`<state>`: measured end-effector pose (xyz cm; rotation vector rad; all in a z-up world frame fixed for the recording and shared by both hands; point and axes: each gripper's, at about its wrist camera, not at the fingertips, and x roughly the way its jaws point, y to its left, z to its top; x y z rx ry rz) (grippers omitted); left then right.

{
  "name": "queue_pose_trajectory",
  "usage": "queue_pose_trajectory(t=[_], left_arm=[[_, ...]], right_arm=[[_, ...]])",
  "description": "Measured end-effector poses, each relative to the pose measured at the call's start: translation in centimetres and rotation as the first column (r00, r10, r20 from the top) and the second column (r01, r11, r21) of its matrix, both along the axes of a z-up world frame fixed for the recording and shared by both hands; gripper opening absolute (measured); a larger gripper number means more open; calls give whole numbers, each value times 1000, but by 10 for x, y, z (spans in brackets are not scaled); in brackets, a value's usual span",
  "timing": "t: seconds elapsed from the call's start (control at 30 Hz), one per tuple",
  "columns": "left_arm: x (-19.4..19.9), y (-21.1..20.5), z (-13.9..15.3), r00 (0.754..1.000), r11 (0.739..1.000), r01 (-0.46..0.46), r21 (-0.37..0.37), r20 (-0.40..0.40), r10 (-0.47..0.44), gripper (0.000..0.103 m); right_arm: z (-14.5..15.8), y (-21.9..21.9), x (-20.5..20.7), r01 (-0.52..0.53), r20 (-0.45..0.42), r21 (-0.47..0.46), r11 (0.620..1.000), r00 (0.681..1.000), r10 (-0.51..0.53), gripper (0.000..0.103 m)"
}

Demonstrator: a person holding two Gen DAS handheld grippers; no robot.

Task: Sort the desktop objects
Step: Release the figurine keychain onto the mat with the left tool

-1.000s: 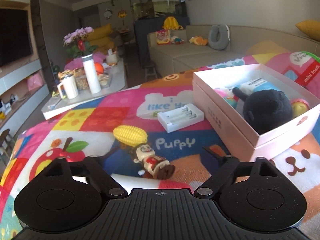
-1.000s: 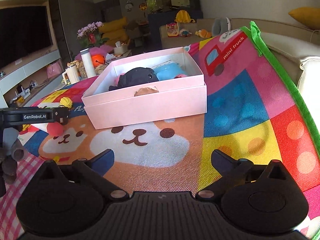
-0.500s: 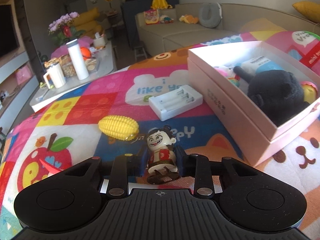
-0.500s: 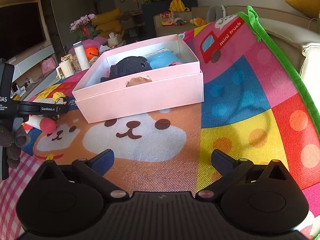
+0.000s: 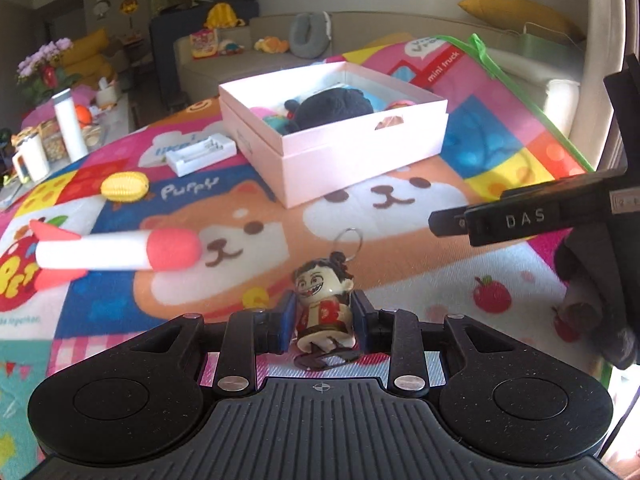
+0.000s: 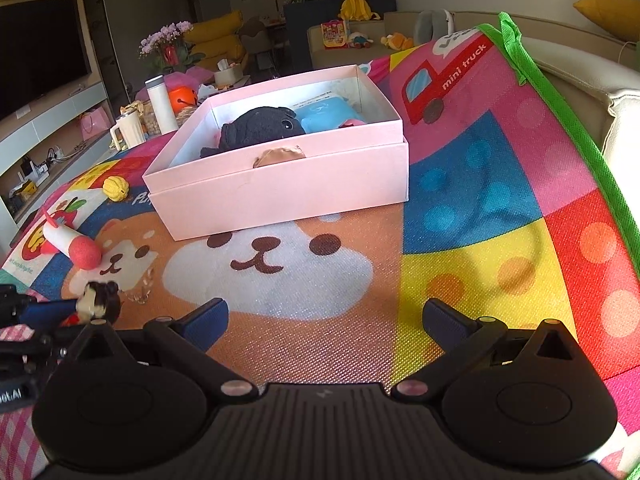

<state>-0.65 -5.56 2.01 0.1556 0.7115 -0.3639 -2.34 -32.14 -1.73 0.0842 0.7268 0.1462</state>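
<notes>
Left wrist alone shows battery charger, figurine's face

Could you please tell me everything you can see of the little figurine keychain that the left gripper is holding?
The figurine keychain is a small glossy doll, seemingly hard plastic, with dark hair in buns, a pale grinning face and a red and cream outfit. A thin metal ring hangs from a short link at its head. It stands roughly upright, facing the camera, clamped at the body between the blue pads of the left gripper, which is shut on it. Dark feet or a base show below. It appears lifted clear of the colourful play mat.
</notes>
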Motion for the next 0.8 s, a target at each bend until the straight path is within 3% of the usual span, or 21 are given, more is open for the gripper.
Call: queue_pose_trajectory(t=[0.17,0.4,0.53,0.6,0.7,0.8], left_arm=[[-3,17,-2,997,997,-73,-3,17,73,49],[-15,53,-3,983,984,-176,-15,46,177,88],[-17,74,-5,965,967,-254,-29,56,255,94],[-16,81,-4,963,963,-262,-61,48,265,96],[-15,86,-2,957,961,-275,-40,81,278,100],[-13,97,-3,947,951,-307,-29,88,308,102]], right_arm=[[-1,5,2,-16,-15,-41,999,1000,15,103],[-2,13,5,-44,-39,-108,993,998,40,103],[0,9,3,-66,-29,-68,996,998,64,103],[-1,18,3,-71,-34,-117,991,997,67,103],[2,29,0,-83,-16,-160,984,997,81,103],[19,53,-9,-177,50,-176,968,981,188,103]])
